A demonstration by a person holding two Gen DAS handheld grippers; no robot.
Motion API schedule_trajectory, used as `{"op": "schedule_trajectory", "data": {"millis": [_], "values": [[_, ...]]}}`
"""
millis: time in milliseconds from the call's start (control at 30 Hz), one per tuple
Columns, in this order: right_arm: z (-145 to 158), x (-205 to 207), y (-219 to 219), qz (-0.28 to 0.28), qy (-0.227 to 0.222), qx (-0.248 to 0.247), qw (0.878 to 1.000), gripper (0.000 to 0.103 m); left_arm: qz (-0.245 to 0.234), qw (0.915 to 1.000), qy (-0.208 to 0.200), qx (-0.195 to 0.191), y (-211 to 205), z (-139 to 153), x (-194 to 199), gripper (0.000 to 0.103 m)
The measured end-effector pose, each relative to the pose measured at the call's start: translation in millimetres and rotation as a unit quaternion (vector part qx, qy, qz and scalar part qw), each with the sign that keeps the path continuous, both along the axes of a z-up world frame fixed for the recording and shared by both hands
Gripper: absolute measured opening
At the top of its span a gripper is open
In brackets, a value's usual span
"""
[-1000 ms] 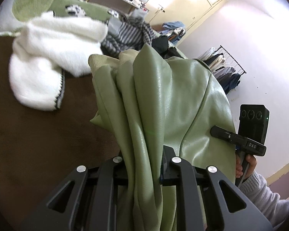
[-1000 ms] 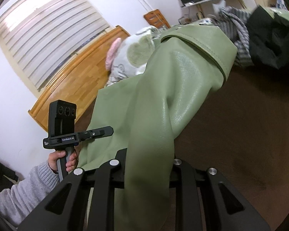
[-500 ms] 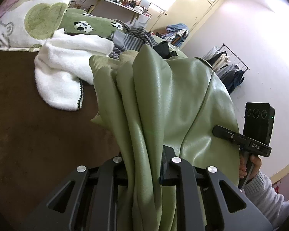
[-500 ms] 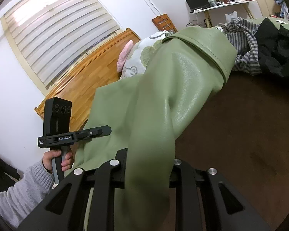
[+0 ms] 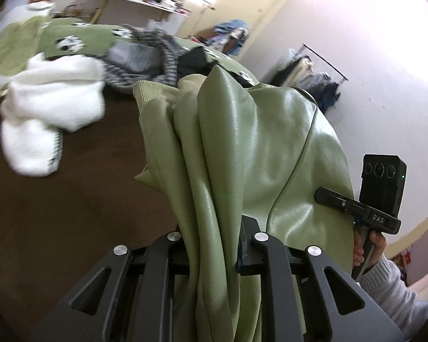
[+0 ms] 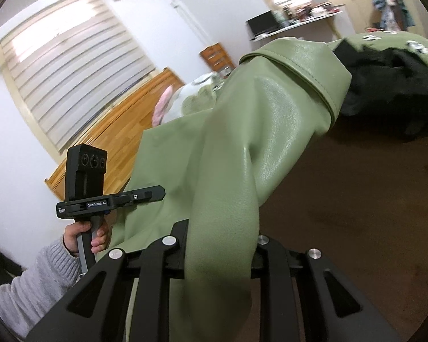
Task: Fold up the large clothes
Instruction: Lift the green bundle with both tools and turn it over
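Note:
A large pale green leather-look jacket (image 5: pixel 242 148) hangs between my two grippers above a brown bed cover (image 5: pixel 57 199). My left gripper (image 5: pixel 214 245) is shut on a bunched fold of it with a ribbed hem showing above. My right gripper (image 6: pixel 222 250) is shut on another part of the jacket (image 6: pixel 256 131), below a stitched cuff or collar edge. Each view shows the other gripper: the right one (image 5: pixel 356 208) at the jacket's right edge, the left one (image 6: pixel 114 199) at its left edge. The fingertips are hidden by fabric.
A white fluffy garment (image 5: pixel 51 114), a striped grey garment (image 5: pixel 145 59) and a black garment (image 6: pixel 391 85) lie on the bed. A green patterned duvet (image 5: pixel 80 40) and pillow (image 5: pixel 11 42) are behind. A wooden headboard (image 6: pixel 122 125) is left, a clothes rack (image 5: pixel 314 77) right.
Both grippers have lifted and tilted with the jacket still held. The views have swung upward, showing more of the walls and window. The clothes on the bed look lower and blurred.

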State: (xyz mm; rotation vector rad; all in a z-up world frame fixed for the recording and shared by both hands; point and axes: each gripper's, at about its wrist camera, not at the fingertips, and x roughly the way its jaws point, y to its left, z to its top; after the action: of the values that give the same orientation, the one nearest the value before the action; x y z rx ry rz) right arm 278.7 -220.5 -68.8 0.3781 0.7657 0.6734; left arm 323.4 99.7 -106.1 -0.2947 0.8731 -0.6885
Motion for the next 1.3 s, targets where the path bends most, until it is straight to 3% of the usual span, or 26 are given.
{"op": "schedule_trajectory", "data": {"millis": [333,633,1067,1300], "values": [[20.1,-49.0,-161.4,-0.118,-0.003,-0.037,0.992,0.020,-0.104,0.9941,0.006,-0.030,-172.1,-3.0,25.2,0.019],[3.0,-107.0,-300.5,-0.230,0.009,-0.033,0.973,0.020,-0.217,0.9755,0.013,-0.031,-347.5,-7.3,28.1,0.019],[-70.5,-156.3,-436.8,-0.318,0.047,-0.022,0.947,0.020,-0.307,0.9509,0.039,0.005,-528.4,-69.3,15.7,0.019],[-137.2,-164.7,-495.3,-0.344,0.084,-0.005,0.935,0.021,-0.326,0.9428,0.060,0.034,-587.9,-118.4,15.0,0.019]]}}
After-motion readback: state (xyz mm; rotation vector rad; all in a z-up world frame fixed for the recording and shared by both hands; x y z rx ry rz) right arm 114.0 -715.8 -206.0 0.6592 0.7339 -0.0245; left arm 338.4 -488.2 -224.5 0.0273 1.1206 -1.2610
